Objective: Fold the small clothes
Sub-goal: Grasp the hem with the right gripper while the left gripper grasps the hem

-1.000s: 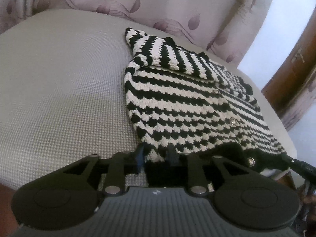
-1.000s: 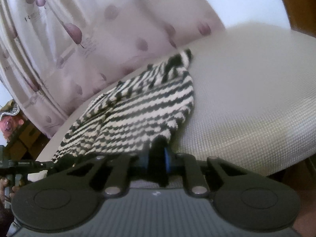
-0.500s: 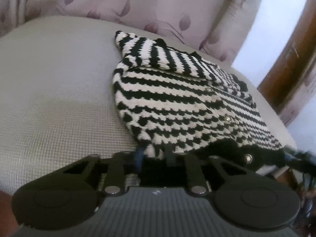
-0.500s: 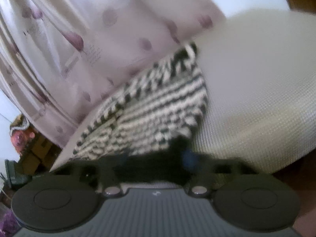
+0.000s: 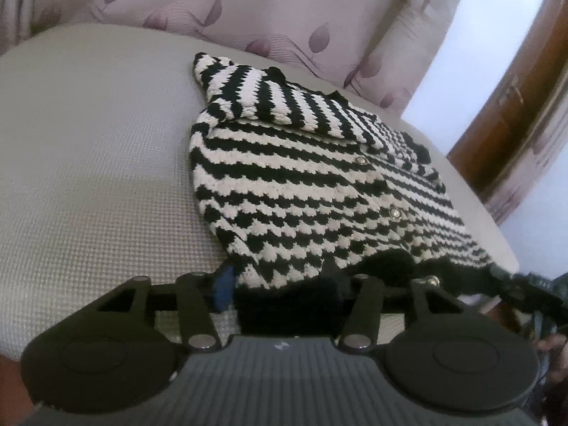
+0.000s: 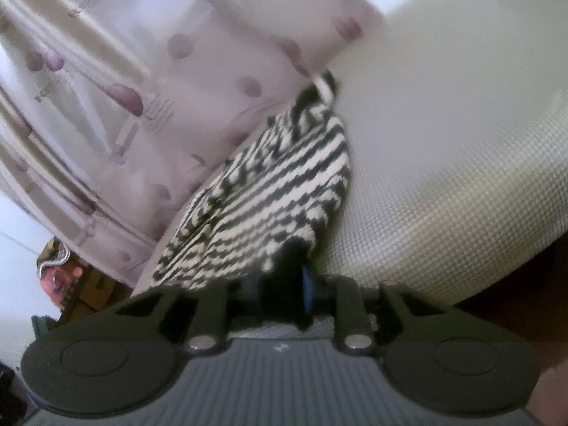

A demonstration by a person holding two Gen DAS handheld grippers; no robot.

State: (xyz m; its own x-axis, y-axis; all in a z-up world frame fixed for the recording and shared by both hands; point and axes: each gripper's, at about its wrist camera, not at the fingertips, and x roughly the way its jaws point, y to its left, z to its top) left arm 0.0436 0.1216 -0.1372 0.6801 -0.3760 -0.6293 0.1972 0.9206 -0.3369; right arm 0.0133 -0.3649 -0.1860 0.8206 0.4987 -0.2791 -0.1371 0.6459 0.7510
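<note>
A small black-and-white striped knit cardigan (image 5: 312, 184) with metal buttons lies on a grey textured cushion (image 5: 92, 163). Its sleeve is folded across the top. My left gripper (image 5: 280, 287) is shut on the black bottom hem at the near left corner. My right gripper (image 6: 284, 284) is shut on the other hem corner of the cardigan (image 6: 269, 198), which is lifted a little off the cushion (image 6: 443, 163). The right gripper also shows at the far right edge of the left wrist view (image 5: 532, 284).
A pale curtain with purple leaf print (image 5: 284, 10) hangs behind the cushion. A brown wooden door (image 5: 514, 106) stands at the right. Cluttered items (image 6: 60, 277) lie on the floor to the left in the right wrist view.
Both grippers have lifted the hem and drawn it towards the collar; the near edge of the cardigan now rises off the cushion. The right wrist view has tilted and blurred.
</note>
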